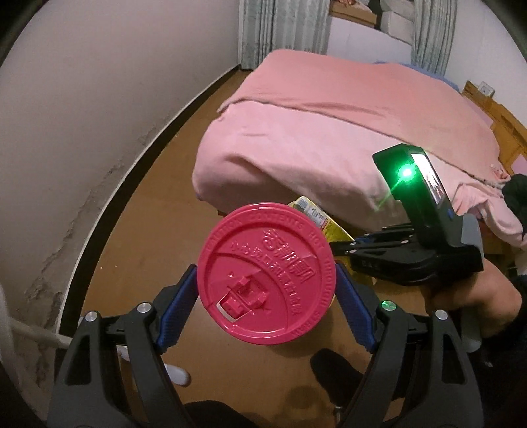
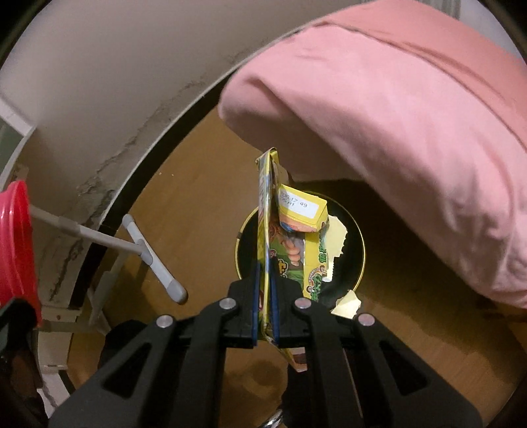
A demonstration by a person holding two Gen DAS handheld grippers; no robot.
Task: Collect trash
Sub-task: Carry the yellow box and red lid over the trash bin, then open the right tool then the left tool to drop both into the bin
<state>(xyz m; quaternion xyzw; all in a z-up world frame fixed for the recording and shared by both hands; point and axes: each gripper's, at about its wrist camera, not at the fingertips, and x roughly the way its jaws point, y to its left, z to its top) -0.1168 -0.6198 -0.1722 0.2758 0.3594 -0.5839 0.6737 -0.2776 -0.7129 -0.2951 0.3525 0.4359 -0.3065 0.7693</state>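
**Op:** Blue pads of my left gripper (image 1: 266, 293) are clamped on a cup; its pink lid (image 1: 267, 275) faces the left wrist camera and hides the body. Lid carries raised lettering and a sip flap, which looks closed.

**Eng:** Right side?

**Op:** My right gripper (image 2: 266, 307) is pinched tight on a flattened yellow carton (image 2: 268, 230), held edge-on between the pads and sticking out past the fingertips. The jaws are nearly together, only the cardboard between them.

**Eng:** Where is that relative to the bin?

**Op:** Directly over it in the right wrist view. Black round bin (image 2: 357, 250) with a gold rim sits on the wooden floor (image 2: 184, 204), near the foot of the bed. Inside I see a small yellow box (image 2: 303, 214) with a white date label, plus pale paper scraps (image 2: 339, 237).

**Eng:** And the cup?

**Op:** Off to the left of the carton, held in the air above the floor. From the left wrist view the right gripper sits just right of the lid, green LED lit, and a corner of the carton pokes out behind the lid.

**Eng:** Surroundings?

**Op:** Bed with a pink blanket (image 1: 329, 125) beyond both grippers. Grey mop head (image 2: 154, 260) lies on the floor by the white wall (image 1: 98, 115), whose paint is flaking low down. Curtains (image 1: 283, 29) at the far end.
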